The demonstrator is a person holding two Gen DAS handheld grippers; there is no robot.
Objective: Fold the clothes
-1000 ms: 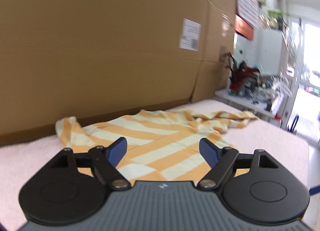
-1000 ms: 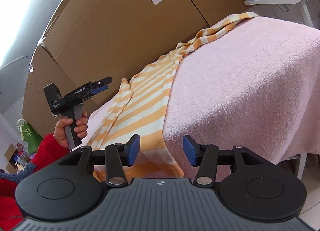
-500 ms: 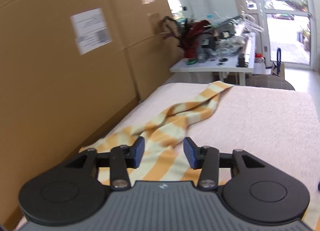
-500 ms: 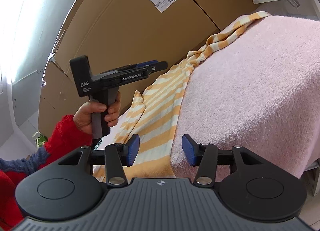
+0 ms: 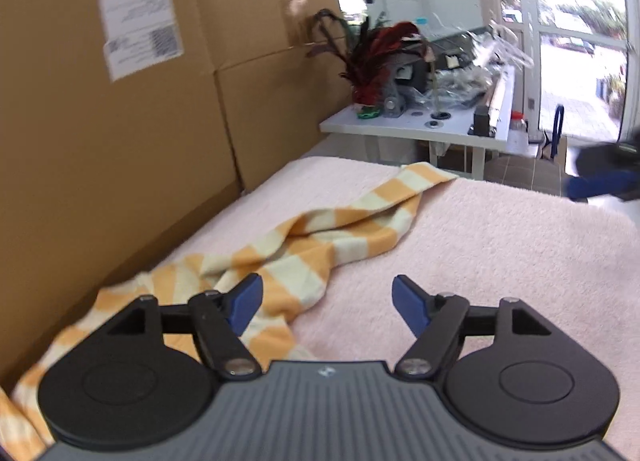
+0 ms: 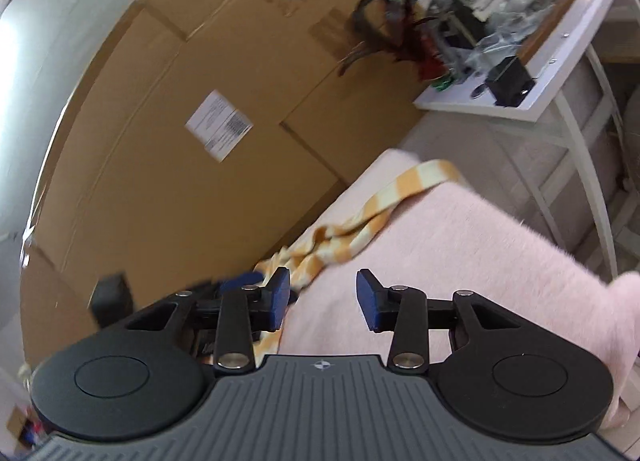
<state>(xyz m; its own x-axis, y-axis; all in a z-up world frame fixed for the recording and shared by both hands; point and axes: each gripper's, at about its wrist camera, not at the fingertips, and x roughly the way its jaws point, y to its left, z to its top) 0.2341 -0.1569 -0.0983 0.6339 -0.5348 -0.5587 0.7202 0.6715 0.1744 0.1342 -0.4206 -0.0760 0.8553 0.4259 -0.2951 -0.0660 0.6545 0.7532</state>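
Observation:
An orange-and-cream striped garment lies crumpled along the cardboard wall on the pink fleece table cover, one sleeve reaching to the far edge. My left gripper hovers just above the garment's near part, its jaws opening and gripping nothing. The right gripper's blue fingertip shows blurred at the far right edge. In the right wrist view the garment lies ahead. My right gripper is over the cover with its jaws closing on nothing. The left gripper peeks out behind its left finger.
A tall cardboard wall with a white label runs along the table's left side. Beyond the table's far end stands a white side table cluttered with a red plant and tools. The cover's edge drops off at the right.
The left gripper swung from facing the garment's body to looking along the sleeve, and its jaws narrowed, then widened. The right gripper rose over the table toward the garment, its jaws narrowing.

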